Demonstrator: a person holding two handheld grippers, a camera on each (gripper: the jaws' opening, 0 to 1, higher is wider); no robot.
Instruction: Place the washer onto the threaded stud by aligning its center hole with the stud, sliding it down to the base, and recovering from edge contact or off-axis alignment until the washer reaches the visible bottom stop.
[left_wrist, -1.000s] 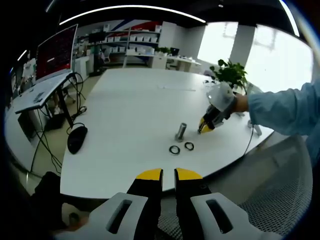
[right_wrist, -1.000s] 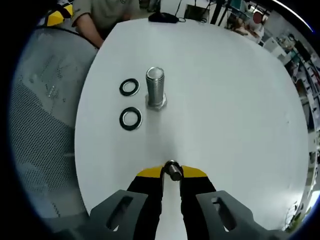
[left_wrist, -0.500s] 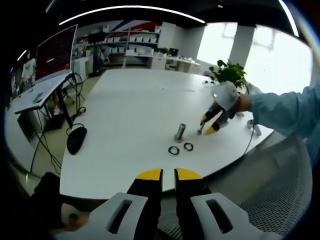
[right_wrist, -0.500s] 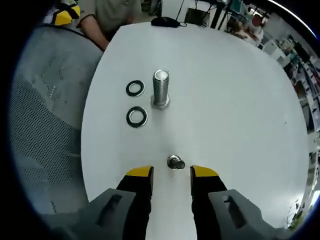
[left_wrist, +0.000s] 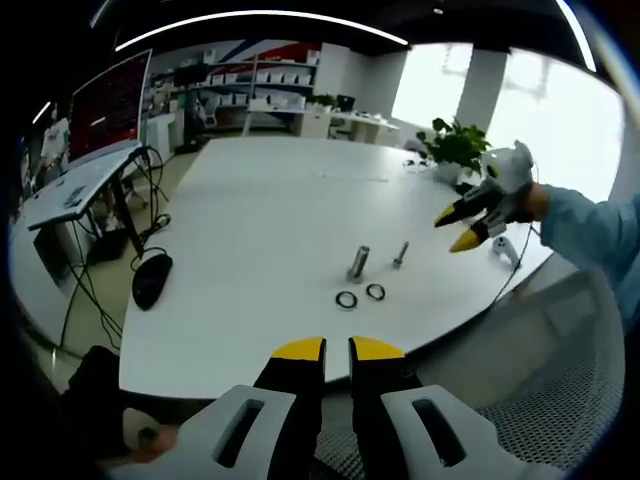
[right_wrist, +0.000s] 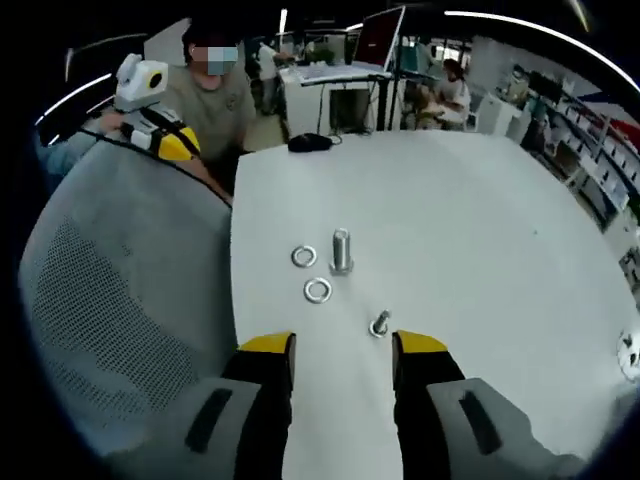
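Observation:
The threaded stud (left_wrist: 359, 262) (right_wrist: 341, 250) stands upright on the white table (left_wrist: 260, 200) (right_wrist: 450, 220). Two washers (left_wrist: 346, 299) (left_wrist: 375, 291) lie flat just in front of it; in the right gripper view these washers (right_wrist: 304, 257) (right_wrist: 318, 290) sit left of the stud. A small bolt (left_wrist: 400, 254) (right_wrist: 380, 323) stands free beside them. My right gripper (right_wrist: 344, 345) (left_wrist: 465, 228) is open and empty, raised off the table behind the small bolt. My left gripper (left_wrist: 325, 350) (right_wrist: 172, 143) is shut, holds nothing, and hovers beyond the table's near edge.
A black mouse (left_wrist: 152, 277) (right_wrist: 310, 142) with its cable lies near the table's end. A grey mesh chair (right_wrist: 120, 300) stands beside the table edge. A person (right_wrist: 215, 95) sits at the table's end. A potted plant (left_wrist: 455, 148) stands at the far corner.
My right gripper has opened, left the small bolt standing on the table, and drawn back and up away from it. The left gripper has stayed put.

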